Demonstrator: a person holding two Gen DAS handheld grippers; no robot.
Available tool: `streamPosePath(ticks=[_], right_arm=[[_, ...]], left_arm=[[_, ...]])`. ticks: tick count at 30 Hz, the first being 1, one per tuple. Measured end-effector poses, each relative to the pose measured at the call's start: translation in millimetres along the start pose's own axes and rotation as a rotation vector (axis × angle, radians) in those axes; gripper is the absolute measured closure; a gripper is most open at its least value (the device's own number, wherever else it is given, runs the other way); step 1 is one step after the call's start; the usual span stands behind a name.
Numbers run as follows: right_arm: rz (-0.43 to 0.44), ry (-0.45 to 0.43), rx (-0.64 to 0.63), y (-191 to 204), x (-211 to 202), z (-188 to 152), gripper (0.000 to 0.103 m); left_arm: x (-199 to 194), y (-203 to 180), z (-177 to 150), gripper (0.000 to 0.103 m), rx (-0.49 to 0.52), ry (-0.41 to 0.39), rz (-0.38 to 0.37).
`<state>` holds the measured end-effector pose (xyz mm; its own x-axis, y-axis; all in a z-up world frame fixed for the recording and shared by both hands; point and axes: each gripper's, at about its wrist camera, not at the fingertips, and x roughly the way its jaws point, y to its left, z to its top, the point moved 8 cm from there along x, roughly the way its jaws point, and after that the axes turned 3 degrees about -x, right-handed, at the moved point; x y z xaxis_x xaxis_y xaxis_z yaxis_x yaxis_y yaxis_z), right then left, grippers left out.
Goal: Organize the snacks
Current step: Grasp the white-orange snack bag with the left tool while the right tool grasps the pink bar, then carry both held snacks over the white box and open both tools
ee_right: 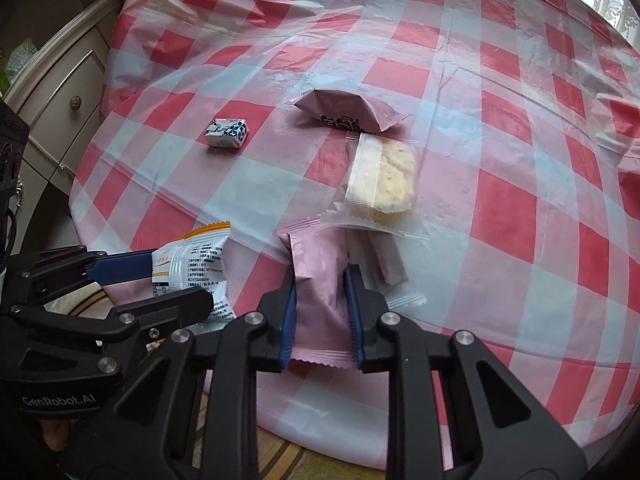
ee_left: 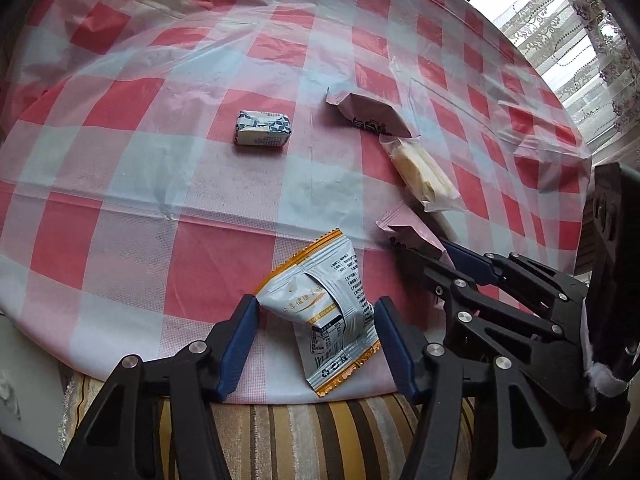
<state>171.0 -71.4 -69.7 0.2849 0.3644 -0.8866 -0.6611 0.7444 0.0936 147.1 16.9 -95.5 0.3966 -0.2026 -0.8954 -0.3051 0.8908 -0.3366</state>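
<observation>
My left gripper is shut on a white and orange snack packet at the table's near edge; the packet also shows in the right wrist view. My right gripper is shut on a pink snack packet, whose tip shows in the left wrist view. On the table lie a small blue-and-white wrapped cube, another pink packet, a clear-wrapped pale cake bar, and a brown bar in clear wrap beside my right gripper.
A round table with a red-and-white checked plastic cloth carries everything. A white cabinet with drawers stands left of it. A window with a lace curtain is at the far right. A striped cloth lies below the table edge.
</observation>
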Motion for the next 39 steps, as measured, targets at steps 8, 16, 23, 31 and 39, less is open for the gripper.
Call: streamPosePath(ticks=[8, 16, 23, 31, 39], right_arm=[[-0.013, -0.052, 0.019, -7, -18, -2, 0.081], [-0.015, -0.1, 0.069, -20, -49, -17, 0.081], [-0.034, -0.138, 0.125, -39, -78, -38, 0.081], [-0.103, -0.177, 0.225, -83, -116, -73, 0.081], [-0.205, -0.194, 0.356, -146, -153, -129, 0.081]], left_arm=[[2, -4, 1, 0.068, 0.037, -0.022, 0.044], [-14, -9, -1, 0.069, 0.046, -0.076, 0.042], [-21, -36, -6, 0.069, 0.086, -0.1, 0.012], [-25, -86, -20, 0.068, 0.177, -0.112, -0.063], [-20, -150, -40, 0.068, 0.291, -0.099, -0.126]])
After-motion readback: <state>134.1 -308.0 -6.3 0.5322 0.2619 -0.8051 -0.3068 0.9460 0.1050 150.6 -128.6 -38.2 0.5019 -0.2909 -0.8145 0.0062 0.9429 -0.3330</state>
